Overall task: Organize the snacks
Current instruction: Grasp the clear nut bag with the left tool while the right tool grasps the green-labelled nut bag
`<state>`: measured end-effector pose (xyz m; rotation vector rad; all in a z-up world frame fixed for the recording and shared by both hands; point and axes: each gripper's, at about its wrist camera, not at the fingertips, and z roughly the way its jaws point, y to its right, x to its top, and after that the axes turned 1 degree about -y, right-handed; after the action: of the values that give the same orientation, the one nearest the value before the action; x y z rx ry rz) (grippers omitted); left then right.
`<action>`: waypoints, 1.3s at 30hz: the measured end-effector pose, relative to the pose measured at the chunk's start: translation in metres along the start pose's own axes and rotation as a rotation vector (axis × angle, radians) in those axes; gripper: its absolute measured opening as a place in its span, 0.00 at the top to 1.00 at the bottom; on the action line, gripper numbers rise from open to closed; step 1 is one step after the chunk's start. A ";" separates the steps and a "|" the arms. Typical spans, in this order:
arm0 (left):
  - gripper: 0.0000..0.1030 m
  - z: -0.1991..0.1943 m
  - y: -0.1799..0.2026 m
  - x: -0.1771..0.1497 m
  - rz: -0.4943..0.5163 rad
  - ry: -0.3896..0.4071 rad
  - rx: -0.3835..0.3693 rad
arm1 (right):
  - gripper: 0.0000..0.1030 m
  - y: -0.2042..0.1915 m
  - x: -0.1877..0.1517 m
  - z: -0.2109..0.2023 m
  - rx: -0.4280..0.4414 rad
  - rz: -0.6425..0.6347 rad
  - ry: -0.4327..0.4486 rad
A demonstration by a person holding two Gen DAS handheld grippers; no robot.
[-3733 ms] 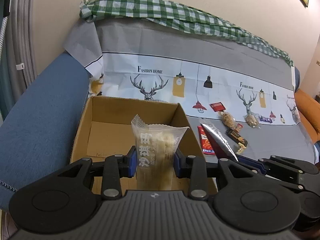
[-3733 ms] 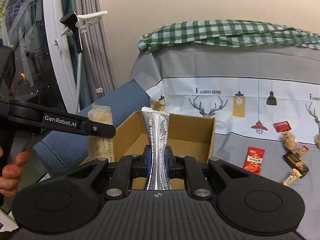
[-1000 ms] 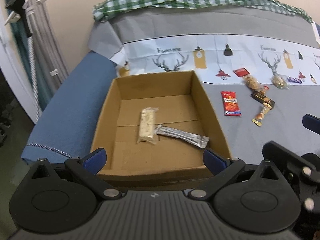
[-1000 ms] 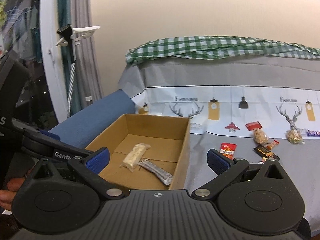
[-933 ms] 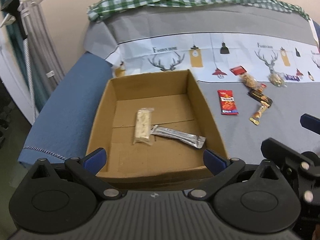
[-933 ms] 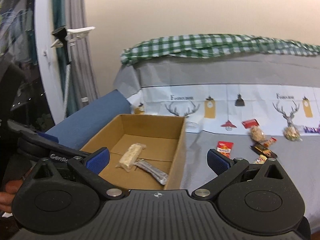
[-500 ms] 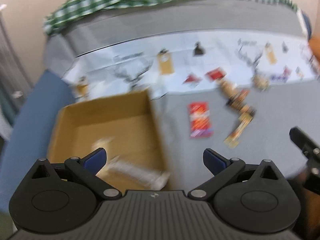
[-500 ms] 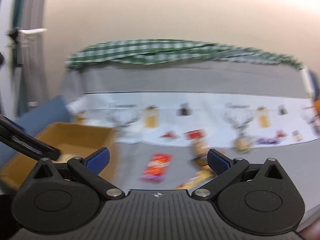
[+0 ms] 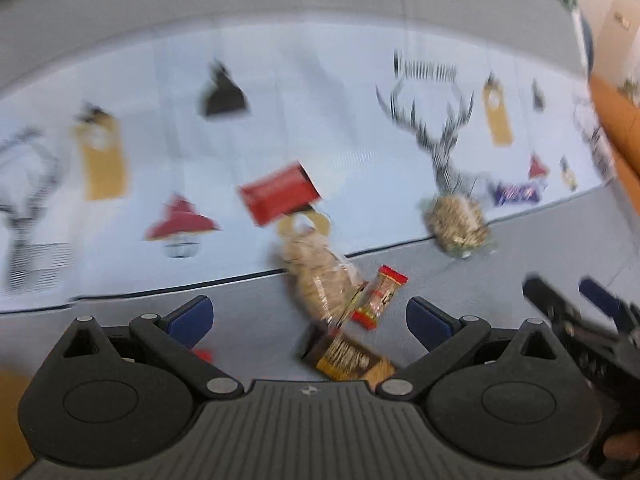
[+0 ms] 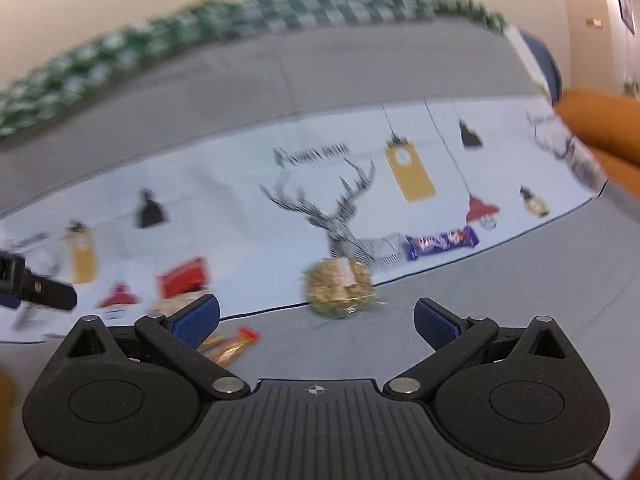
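Both views are motion-blurred. My left gripper (image 9: 308,320) is open and empty, close above a cluster of snacks on the sofa: a clear bag of beige snacks (image 9: 316,272) with a red header card (image 9: 280,194), a small red-ended packet (image 9: 380,296) and a dark brown-and-gold bar (image 9: 344,358). My right gripper (image 10: 316,318) is open and empty, just in front of a round clear bag of golden-brown snacks (image 10: 338,284). A purple bar (image 10: 440,243) lies behind it to the right. The same round bag (image 9: 456,226) and purple bar (image 9: 516,193) show in the left wrist view.
The snacks lie on a grey and white printed sofa cover (image 10: 240,200) with deer and lamps. A green checked cloth (image 10: 200,28) lies along the sofa back. An orange cushion (image 10: 600,128) is at the right. The right gripper's fingers (image 9: 560,312) show at the left view's right edge.
Both grippers have swung right, away from the cardboard box, and moved in close to the loose snacks. The box has left both views. Both jaws stay open and empty.
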<state>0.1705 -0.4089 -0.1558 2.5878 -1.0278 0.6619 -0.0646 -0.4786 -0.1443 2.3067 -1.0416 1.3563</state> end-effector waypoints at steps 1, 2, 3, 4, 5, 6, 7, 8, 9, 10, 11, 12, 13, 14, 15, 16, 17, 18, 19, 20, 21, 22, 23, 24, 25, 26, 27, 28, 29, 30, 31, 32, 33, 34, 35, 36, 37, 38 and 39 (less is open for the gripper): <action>0.00 0.021 0.001 0.007 -0.006 -0.025 -0.018 | 0.01 0.007 0.000 0.027 -0.010 0.010 -0.014; 0.00 0.039 0.000 0.012 -0.025 -0.032 -0.038 | 0.01 0.012 0.001 0.050 -0.018 0.014 -0.029; 0.00 0.053 -0.002 0.015 -0.048 -0.035 -0.054 | 0.01 0.016 0.001 0.075 -0.023 0.007 -0.056; 0.00 0.066 -0.003 0.018 -0.066 -0.047 -0.065 | 0.01 0.018 0.000 0.096 -0.033 0.000 -0.086; 0.00 0.079 -0.004 0.021 -0.082 -0.067 -0.065 | 0.01 0.019 0.000 0.117 -0.038 -0.001 -0.116; 0.00 0.089 -0.005 0.023 -0.097 -0.082 -0.064 | 0.01 0.021 -0.001 0.135 -0.028 0.003 -0.139; 0.00 0.097 -0.007 0.023 -0.105 -0.090 -0.066 | 0.01 0.025 -0.001 0.151 -0.021 0.014 -0.152; 0.00 0.103 -0.006 0.024 -0.108 -0.099 -0.067 | 0.01 0.027 -0.001 0.166 -0.027 0.030 -0.156; 0.00 0.113 -0.007 0.025 -0.108 -0.127 -0.064 | 0.01 0.028 0.000 0.175 -0.028 0.044 -0.158; 0.00 0.126 -0.007 0.025 -0.109 -0.170 -0.055 | 0.01 0.030 0.000 0.188 -0.018 0.057 -0.172; 0.00 0.129 -0.003 0.025 -0.085 -0.159 -0.035 | 0.00 0.031 0.000 0.204 -0.017 0.063 -0.208; 0.00 0.128 0.004 0.023 -0.057 -0.129 0.004 | 0.01 0.027 0.000 0.209 -0.055 0.023 -0.185; 0.00 0.131 0.009 0.022 -0.031 -0.137 0.031 | 0.01 0.019 -0.003 0.214 -0.104 -0.059 -0.148; 0.00 0.132 0.015 0.021 0.006 -0.138 0.057 | 0.01 0.016 -0.008 0.215 -0.105 -0.089 -0.108; 0.00 0.134 0.019 0.020 0.034 -0.143 0.076 | 0.01 0.017 -0.008 0.215 -0.101 -0.074 -0.111; 0.00 0.135 0.022 0.019 0.060 -0.146 0.088 | 0.01 0.020 -0.007 0.216 -0.091 -0.053 -0.113; 0.00 0.135 0.023 0.018 0.074 -0.149 0.092 | 0.01 0.021 -0.007 0.215 -0.086 -0.046 -0.112; 0.00 0.134 0.022 0.018 0.077 -0.151 0.090 | 0.01 0.021 -0.007 0.214 -0.086 -0.050 -0.110; 0.00 0.134 0.019 0.019 0.068 -0.158 0.088 | 0.01 0.022 -0.008 0.214 -0.087 -0.052 -0.109; 0.00 0.132 0.015 0.021 0.033 -0.166 0.094 | 0.01 0.022 -0.008 0.214 -0.088 -0.052 -0.110; 0.08 0.129 0.010 0.024 -0.024 -0.169 0.101 | 0.01 0.022 -0.007 0.213 -0.090 -0.055 -0.112; 0.27 0.123 0.003 0.026 -0.094 -0.151 0.117 | 0.06 0.021 -0.007 0.212 -0.096 -0.058 -0.114; 0.30 0.119 -0.001 0.029 -0.126 -0.143 0.111 | 0.16 0.022 -0.006 0.208 -0.091 -0.063 -0.107; 0.44 0.114 -0.006 0.031 -0.135 -0.150 0.087 | 0.22 0.020 -0.006 0.202 -0.077 -0.079 -0.086; 0.48 0.109 -0.009 0.032 -0.120 -0.153 0.056 | 0.22 0.018 -0.007 0.197 -0.085 -0.103 -0.094; 0.49 0.104 -0.011 0.032 -0.108 -0.155 0.046 | 0.22 0.017 -0.006 0.193 -0.088 -0.116 -0.105; 0.49 0.094 -0.011 0.029 -0.094 -0.144 0.059 | 0.22 0.017 -0.006 0.187 -0.091 -0.116 -0.111; 0.49 0.085 -0.011 0.027 -0.074 -0.126 0.071 | 0.22 0.016 -0.005 0.180 -0.095 -0.108 -0.111; 0.50 0.074 -0.010 0.025 -0.055 -0.103 0.071 | 0.22 0.017 -0.004 0.171 -0.094 -0.090 -0.102; 0.50 0.061 -0.012 0.021 -0.048 -0.085 0.064 | 0.22 0.017 -0.004 0.159 -0.090 -0.068 -0.088; 0.50 0.049 -0.014 0.018 -0.055 -0.075 0.059 | 0.22 0.017 -0.003 0.147 -0.087 -0.044 -0.074; 0.50 0.032 -0.018 0.014 -0.064 -0.060 0.049 | 0.22 0.017 -0.001 0.133 -0.081 -0.018 -0.061; 0.50 0.016 -0.020 0.008 -0.064 -0.043 0.039 | 0.22 0.016 0.001 0.119 -0.076 0.009 -0.050; 0.50 -0.004 -0.024 0.002 -0.062 -0.021 0.029 | 0.22 0.015 0.002 0.104 -0.069 0.031 -0.037; 0.50 -0.018 -0.022 -0.003 -0.059 -0.002 0.025 | 0.22 0.013 0.004 0.085 -0.054 0.055 -0.017; 0.50 -0.040 -0.026 -0.011 -0.056 0.018 0.022 | 0.22 0.011 0.004 0.069 -0.035 0.066 -0.001; 0.50 -0.062 -0.031 -0.022 -0.054 0.035 0.021 | 0.22 0.007 0.004 0.052 -0.017 0.071 0.017; 0.50 -0.083 -0.035 -0.034 -0.053 0.050 0.021 | 0.22 0.003 0.002 0.036 -0.002 0.069 0.033; 0.50 -0.103 -0.038 -0.046 -0.053 0.061 0.024 | 0.22 -0.005 0.000 0.015 0.021 0.056 0.044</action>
<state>0.1356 -0.3129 -0.0941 2.5888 -0.9349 0.7391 -0.0511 -0.4832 -0.1517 2.2675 -1.0908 1.4395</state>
